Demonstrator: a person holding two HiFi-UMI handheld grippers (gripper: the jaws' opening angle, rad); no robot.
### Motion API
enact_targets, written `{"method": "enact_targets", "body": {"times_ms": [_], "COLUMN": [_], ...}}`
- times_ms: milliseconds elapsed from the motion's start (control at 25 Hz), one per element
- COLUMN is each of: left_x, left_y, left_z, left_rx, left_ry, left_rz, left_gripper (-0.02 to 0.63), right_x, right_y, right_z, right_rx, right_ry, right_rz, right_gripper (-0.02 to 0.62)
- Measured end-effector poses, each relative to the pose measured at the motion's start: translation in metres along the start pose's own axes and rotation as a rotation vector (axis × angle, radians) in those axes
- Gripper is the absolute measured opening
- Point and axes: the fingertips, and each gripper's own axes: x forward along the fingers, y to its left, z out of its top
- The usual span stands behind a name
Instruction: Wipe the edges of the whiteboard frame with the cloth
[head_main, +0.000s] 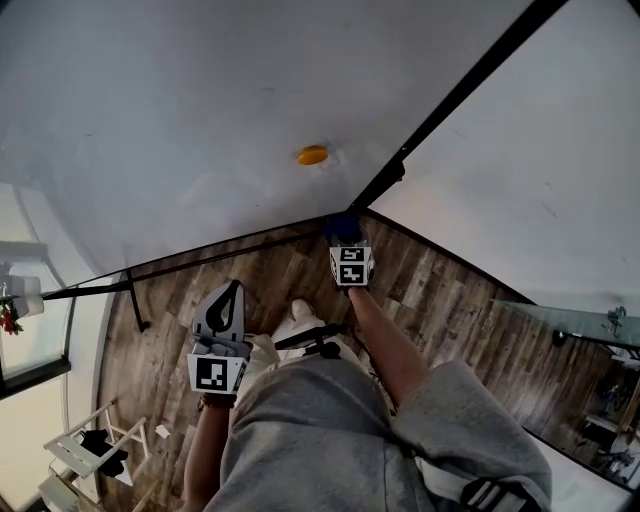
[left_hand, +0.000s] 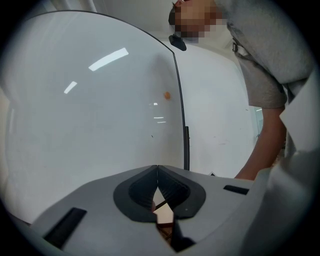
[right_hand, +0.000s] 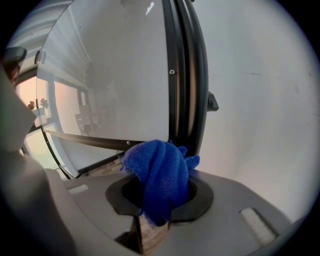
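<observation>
The right gripper, fingers clamped on the blue cloth, holds it at the whiteboard frame bottom corner, while the left gripper idles, fingers together and empty; most edges probably await wiping.

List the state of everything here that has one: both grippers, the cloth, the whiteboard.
Left gripper: shut, holding nothing, held away from the board.
Right gripper: shut on the blue cloth.
Blue cloth: bunched, clamped in the jaws, at the lower corner of the black frame.
Whiteboard: upright, nearly blank.
Orange disc: stuck on the board.
</observation>
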Motion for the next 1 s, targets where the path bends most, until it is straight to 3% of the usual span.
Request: {"method": "enact_targets", "body": {"times_ms": [200, 440, 1000], "left_x": [0.002, 0.0, -0.015], "left_y": [0.008, 0.01, 0.017], "left_z": [0.007, 0.002, -0.013], "left_rx": [-0.024, 0.009, -0.046], "left_ry": [-0.043, -0.016, -0.059], "left_rz": [-0.005, -0.032, 0.011], "left_gripper": [0.009, 0.009, 0.009], "right_x": [0.004, 0.005, 0.0], "right_y": [-0.004, -0.004, 0.01], "right_z": [-0.001, 0.005, 0.009], "right_rx": [-0.013, -0.006, 0.04], "right_ry": [0.019, 0.03, 0.057], "right_rz": [-0.021, -0.024, -0.039], "right_gripper": [0.109, 0.109, 0.107]}}
